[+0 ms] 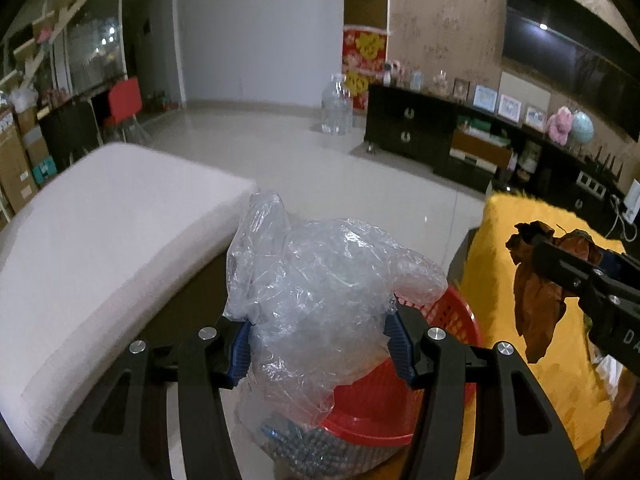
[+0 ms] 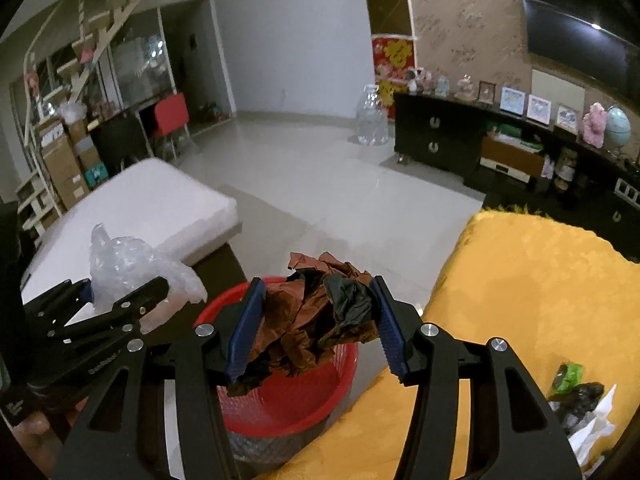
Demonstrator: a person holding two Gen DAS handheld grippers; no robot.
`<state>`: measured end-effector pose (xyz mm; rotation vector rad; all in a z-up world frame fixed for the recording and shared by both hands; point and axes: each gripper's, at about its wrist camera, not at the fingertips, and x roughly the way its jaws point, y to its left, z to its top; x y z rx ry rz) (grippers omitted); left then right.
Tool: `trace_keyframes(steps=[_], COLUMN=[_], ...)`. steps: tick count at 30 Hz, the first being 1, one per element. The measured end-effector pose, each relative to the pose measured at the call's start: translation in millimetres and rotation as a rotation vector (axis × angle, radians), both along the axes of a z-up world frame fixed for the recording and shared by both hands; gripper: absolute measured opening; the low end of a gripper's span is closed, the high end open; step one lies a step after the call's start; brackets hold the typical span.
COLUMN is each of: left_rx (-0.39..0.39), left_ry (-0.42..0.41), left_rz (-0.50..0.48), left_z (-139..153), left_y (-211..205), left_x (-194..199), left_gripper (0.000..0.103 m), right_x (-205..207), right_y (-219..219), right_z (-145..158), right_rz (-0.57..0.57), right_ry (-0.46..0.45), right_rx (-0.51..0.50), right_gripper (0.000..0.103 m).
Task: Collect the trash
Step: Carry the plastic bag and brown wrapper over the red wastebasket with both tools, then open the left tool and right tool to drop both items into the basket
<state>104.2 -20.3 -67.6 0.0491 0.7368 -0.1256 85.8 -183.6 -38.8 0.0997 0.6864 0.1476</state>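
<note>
Holding two bits of trash above the red basket (image 2: 280,400), one per gripper. Crumpled clear plastic (image 1: 320,288) clamped between the blue pads (image 1: 240,350) of the left gripper (image 1: 322,344), w/ most of the wad bulging up and fwd past the fingertips and a loose skirt drooping below the jaws toward the basket rim (image 1: 456,312). No clean long axis; roughly upright lump, tallest lobe rising on the left-finger side. Crumpled brown-and-black wrapper (image 2: 316,312) pinched between the pads of the right gripper (image 2: 318,320), jaws closed onto it from both sides, tail hanging down under the left finger into the basket mouth. From the left wrist view the same wrapper (image 1: 540,300) reads as elongated, long axis near vertical, dangling point-down.

Both loads probably kept high and just over or beside the opening so a release drops them in; wrapper sits more squarely over the mouth, plastic nearer the rim's near-left edge, so prob. needs a small shift inward first. Basket directly below and ahead of both jaw pairs.

Outward: white cushion (image 1: 100,220) to the left of the left jaws, yellow fuzzy cover (image 2: 540,280) to the right of the right jaws, w/ more scraps (image 2: 580,408) lying on it at far right, not yet collected. Tiled floor (image 2: 320,184) beyond.
</note>
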Motion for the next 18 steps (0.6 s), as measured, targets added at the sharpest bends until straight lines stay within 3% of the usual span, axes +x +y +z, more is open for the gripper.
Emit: trace_keyframes(steps=[10, 18], left_rx=[0.075, 0.104], left_ry=[0.147, 0.186], left_rz=[-0.002, -0.020], left_z=[-40, -52], left_y=[0, -5], left_x=[10, 13], left_gripper=[0.053, 0.056], right_x=[12, 16], right_y=[13, 18], right_z=[-30, -43], right_rz=[0.039, 0.043], right_ry=[0.084, 0.119], right_rx=[0.032, 0.036], right_gripper=[0.054, 0.064])
